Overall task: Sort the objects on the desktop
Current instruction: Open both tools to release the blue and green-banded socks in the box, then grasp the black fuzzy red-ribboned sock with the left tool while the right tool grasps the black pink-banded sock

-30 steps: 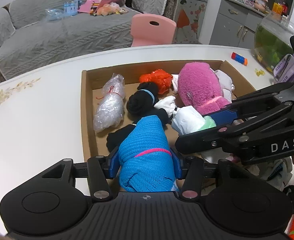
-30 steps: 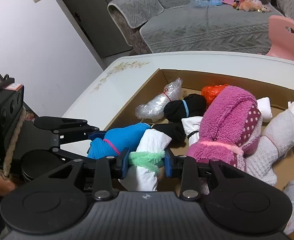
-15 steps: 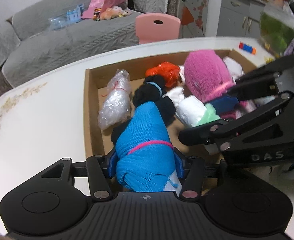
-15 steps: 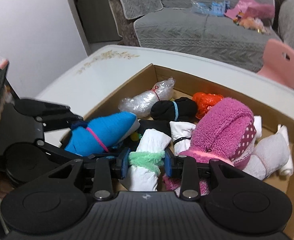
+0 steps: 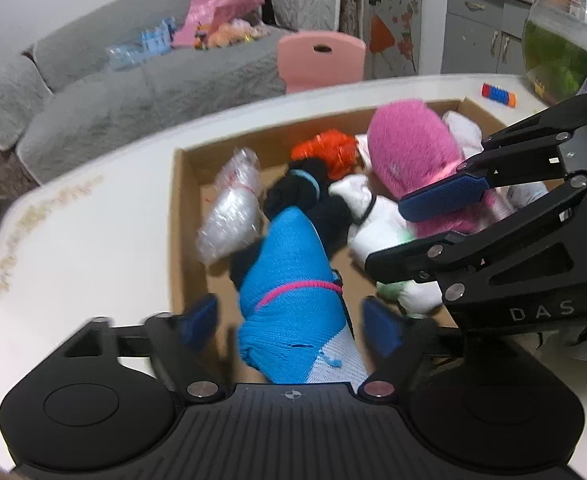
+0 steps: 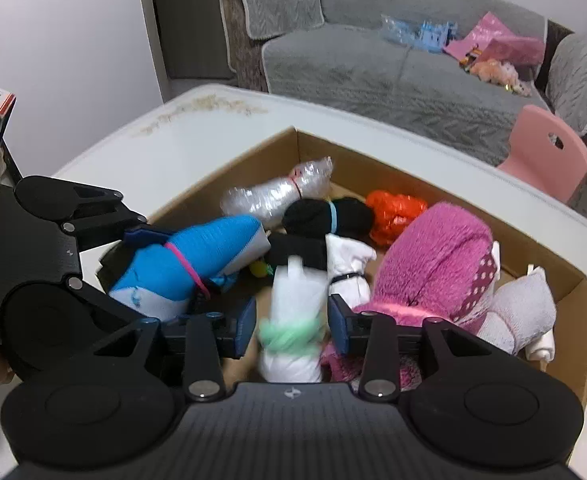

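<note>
Landmark for all places: the cardboard box (image 5: 181, 216) on the white table (image 5: 77, 240).

Left side of box: a clear plastic bundle (image 5: 231, 210) lies along the left wall, with a black roll (image 5: 297, 192) banded in light blue just inward of it.

My left gripper (image 5: 291, 326) sits at the box's near-left corner. Its jaws are opening; the blue pads stand clear on both sides of the blue sock roll (image 5: 289, 280), so that one is released. The roll lies with its long axis running away from me into the box, pink band across the middle, its near end over the near edge of the box and its tip pointing at the black roll. Motion blur here; I cannot tell whether it is fully at rest.

Middle of box, near wall: my right gripper (image 6: 291, 324) has the white roll with a green band (image 6: 291, 320) between its jaws, which are also opening. Small gaps show at both pads, so I read it as let go. Its long axis also points away from me.

Right of that: the pink fluffy bundle (image 6: 437, 256), touching the right gripper's outer finger.

Judgement: each roll lies straight ahead of its own gripper, axis in line with the fingers, so pulling straight back should clear both.
</note>
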`<state>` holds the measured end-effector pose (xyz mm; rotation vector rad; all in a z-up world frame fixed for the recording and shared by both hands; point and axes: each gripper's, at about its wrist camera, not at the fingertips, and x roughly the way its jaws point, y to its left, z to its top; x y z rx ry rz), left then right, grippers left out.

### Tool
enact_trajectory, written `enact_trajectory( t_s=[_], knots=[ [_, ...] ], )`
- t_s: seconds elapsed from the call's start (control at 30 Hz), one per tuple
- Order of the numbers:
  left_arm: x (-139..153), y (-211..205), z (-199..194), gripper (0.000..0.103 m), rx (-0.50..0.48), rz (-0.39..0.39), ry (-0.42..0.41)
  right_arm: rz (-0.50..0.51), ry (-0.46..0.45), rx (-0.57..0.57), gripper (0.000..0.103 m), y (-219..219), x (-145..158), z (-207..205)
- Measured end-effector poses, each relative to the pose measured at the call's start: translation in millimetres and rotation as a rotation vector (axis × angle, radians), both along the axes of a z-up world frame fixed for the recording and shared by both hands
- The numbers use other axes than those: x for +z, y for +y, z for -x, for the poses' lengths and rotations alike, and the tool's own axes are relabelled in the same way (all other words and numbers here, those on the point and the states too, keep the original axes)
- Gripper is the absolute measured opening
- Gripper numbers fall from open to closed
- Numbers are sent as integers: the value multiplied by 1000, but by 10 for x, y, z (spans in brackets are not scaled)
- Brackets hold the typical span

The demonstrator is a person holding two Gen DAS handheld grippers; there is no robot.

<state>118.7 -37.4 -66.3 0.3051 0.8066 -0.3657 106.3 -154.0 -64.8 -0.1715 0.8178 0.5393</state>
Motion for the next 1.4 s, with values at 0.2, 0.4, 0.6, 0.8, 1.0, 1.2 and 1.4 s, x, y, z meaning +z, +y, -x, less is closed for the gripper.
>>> enact_trajectory(
  t_s=[0.2,0.4,0.6,0.8,1.0,1.2,1.4],
  knots=[
    [258,101,224,103,-3,31,-66,-31,-56,-1,49,-42,204,137],
    [329,270,606,103,-8,76,-73,-99,-134,-28,58,-380,455,511],
    [244,471,1110,103,-35,177,-77,-197,-170,-117,68,-1011,454,1123],
    [26,526,1374,103,-30,224,-35,-304,-131,-227,73,-1490,173,1640],
    [-35,444,1443,103,-17,261,-43,-328,-108,-245,73,-1442,-107,1953],
    [-133,398,1339,103,38,232,-53,-290,-121,-207,75,-1140,-243,1981],
    [-240,418,1159,103,98,222,-30,-266,-106,-202,76,-1071,-423,2007]
  ],
)
